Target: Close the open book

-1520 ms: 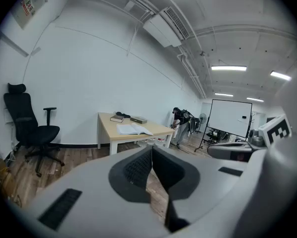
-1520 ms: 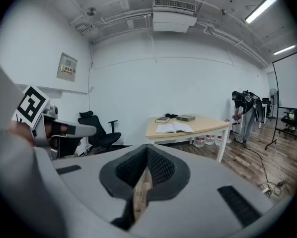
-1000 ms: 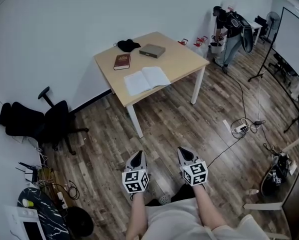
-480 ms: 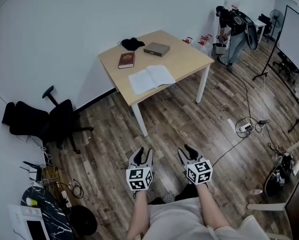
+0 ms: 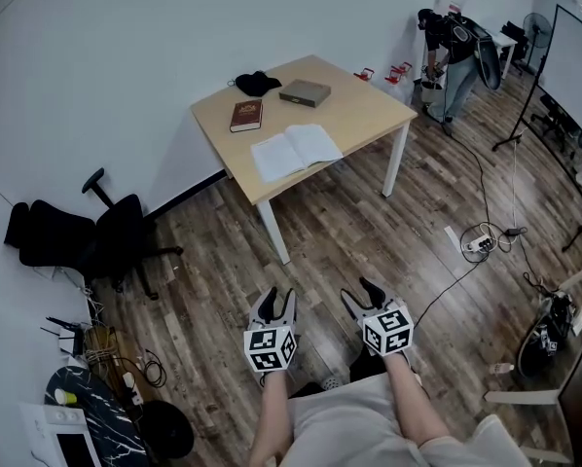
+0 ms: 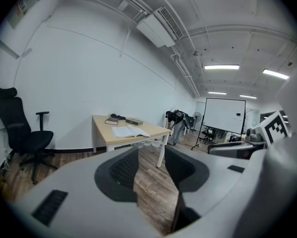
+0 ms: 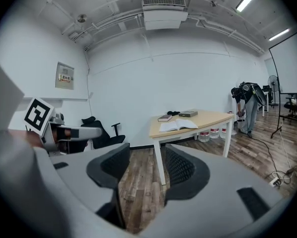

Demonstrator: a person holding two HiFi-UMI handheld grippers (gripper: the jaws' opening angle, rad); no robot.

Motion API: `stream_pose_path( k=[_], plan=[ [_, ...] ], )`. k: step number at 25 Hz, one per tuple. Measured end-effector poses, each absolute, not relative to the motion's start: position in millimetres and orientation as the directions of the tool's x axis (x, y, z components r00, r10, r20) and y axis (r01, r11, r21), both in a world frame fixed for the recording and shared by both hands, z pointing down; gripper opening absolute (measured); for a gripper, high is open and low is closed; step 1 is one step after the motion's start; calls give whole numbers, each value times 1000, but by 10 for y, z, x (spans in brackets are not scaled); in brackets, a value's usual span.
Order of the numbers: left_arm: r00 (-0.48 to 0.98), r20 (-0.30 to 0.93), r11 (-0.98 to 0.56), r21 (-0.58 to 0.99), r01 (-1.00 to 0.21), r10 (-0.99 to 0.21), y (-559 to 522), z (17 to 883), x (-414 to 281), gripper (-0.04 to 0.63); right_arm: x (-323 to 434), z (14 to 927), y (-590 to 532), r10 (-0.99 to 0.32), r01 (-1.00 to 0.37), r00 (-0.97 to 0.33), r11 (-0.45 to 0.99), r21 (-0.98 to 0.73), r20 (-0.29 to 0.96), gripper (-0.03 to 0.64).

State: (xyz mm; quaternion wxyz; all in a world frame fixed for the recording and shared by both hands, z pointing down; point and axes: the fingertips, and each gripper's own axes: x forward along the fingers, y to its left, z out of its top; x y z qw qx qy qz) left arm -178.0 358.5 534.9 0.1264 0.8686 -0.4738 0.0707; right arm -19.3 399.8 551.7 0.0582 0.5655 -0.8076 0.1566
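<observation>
The open book [image 5: 296,151] lies flat, white pages up, near the front edge of a light wooden table [image 5: 369,115] far across the room. It also shows in the left gripper view as the open book [image 6: 130,131] and in the right gripper view as the open book [image 7: 177,125]. My left gripper [image 5: 277,300] and right gripper [image 5: 361,295] hover side by side over the wood floor, well short of the table. The jaws of both are opening, with nothing between them. The left gripper [image 6: 151,165] and right gripper [image 7: 141,170] point towards the table.
A red book [image 5: 246,115], a grey book [image 5: 305,92] and a black bundle [image 5: 257,84] lie on the table's far side. A black office chair [image 5: 106,241] stands left. A person [image 5: 456,42] bends at the back right. Cables and a power strip [image 5: 481,244] lie on the floor.
Both grippers' jaws have gone from shut to spread apart. The hands have stayed in about the same place over the floor.
</observation>
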Motion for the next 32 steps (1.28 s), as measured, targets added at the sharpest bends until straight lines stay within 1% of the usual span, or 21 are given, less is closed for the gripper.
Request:
stream_pose_path(
  k=[3,7,18,28,32],
  plan=[
    [528,236,-497,180,-849,-816,3519,5385,-1792,170,-178,5565,3989,-885,-929,-367,330,-167,288,234],
    [540,238,-511,175,-842,-807,3449,5394,-1703,170,-57,5621,3843,-884,-930,-362,319,-185,296,235],
    [477,273,-450,157,-879,-836,2615,5525,-1748,169,0,5815,2891,-854,-907,-415,361,-219,313,233],
    [472,285,-447,150,-882,-834,1432,5397,-1197,166,554,5576,1611,-862,-900,-421,358,-249,282,230],
    [456,293,-433,143,-890,-840,1032,5372,-974,163,786,5576,1184,-852,-893,-436,369,-259,289,227]
  ],
)
